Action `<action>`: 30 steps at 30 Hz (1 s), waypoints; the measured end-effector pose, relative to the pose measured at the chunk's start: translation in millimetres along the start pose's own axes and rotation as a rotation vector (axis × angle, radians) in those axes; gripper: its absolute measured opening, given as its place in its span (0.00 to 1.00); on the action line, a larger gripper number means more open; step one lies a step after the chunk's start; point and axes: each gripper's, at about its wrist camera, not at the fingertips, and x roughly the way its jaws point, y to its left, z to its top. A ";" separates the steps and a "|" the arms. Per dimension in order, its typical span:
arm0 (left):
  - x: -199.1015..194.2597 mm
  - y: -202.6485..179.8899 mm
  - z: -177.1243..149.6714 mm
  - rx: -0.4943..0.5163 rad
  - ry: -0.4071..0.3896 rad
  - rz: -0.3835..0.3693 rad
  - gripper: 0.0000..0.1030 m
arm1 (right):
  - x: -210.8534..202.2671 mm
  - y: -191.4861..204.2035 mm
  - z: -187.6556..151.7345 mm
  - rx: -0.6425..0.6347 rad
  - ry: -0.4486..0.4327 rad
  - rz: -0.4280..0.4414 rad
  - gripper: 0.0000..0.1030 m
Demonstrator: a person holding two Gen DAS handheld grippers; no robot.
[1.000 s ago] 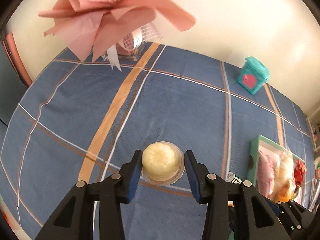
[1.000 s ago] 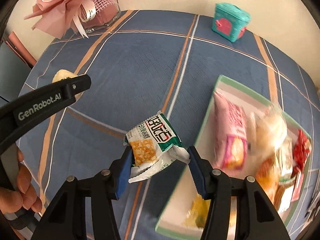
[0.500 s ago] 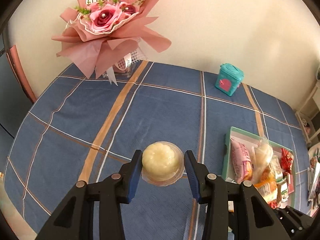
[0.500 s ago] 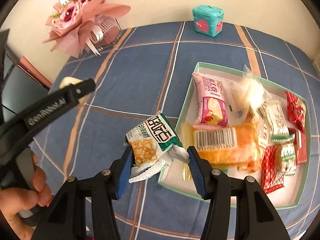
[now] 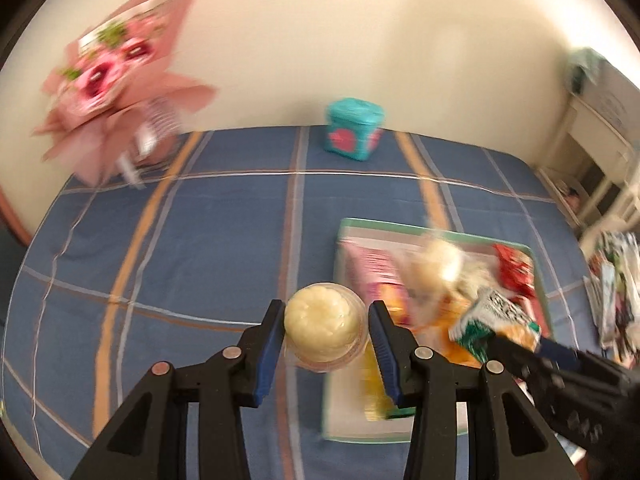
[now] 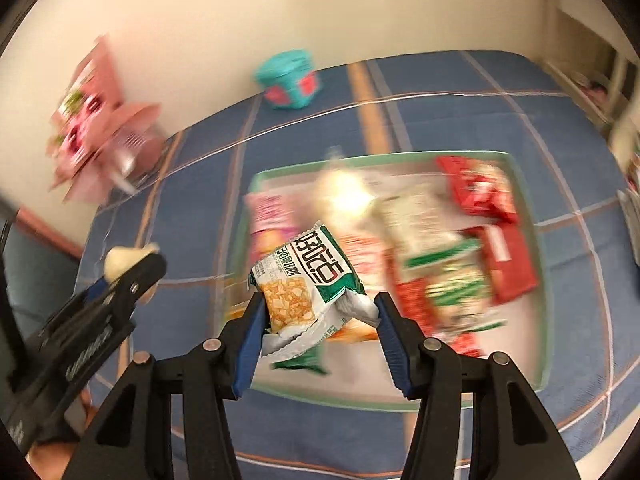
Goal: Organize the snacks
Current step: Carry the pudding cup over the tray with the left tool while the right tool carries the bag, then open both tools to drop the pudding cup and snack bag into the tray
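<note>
- 2 grippers: left (image 5: 326, 334) clamps 1 pale cup (image 5: 325, 322), held in the air by the tray's (image 6: 538, 386) left edge.
- Right (image 6: 320, 320) pinches 1 green pack (image 6: 308, 280), up over tray's left-front part.
- 1 tray w/ several packs, blurred: 1 pink (image 6: 268, 216), approx. 3 red (image 6: 478, 186); rest can't count.
- 1 teal box (image 5: 353, 128) + 1 bouquet (image 5: 116, 92) at far edge by wall.
- Blue cloth (image 5: 224, 240) bare left of tray.

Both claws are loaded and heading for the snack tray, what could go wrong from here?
1. The tray is already crowded, so dropped snacks may land on the pile and slide out.
2. The right claw pinches the green packet near its crumpled end; it might slip.
3. The left claw with the pudding cup is close to the right claw; they could collide.
</note>
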 end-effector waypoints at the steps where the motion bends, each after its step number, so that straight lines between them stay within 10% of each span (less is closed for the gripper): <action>1: 0.1 -9.4 -0.4 0.022 0.000 -0.008 0.44 | -1.4 -9.0 1.3 0.019 -0.005 -0.014 0.54; 11: 9.5 -77.1 -0.7 0.144 0.021 -0.097 0.44 | -12.0 -71.1 3.8 0.144 -0.022 -0.080 0.54; 30: 34.0 -82.6 0.2 0.106 0.081 -0.149 0.44 | 10.3 -70.5 -0.8 0.117 0.050 -0.112 0.54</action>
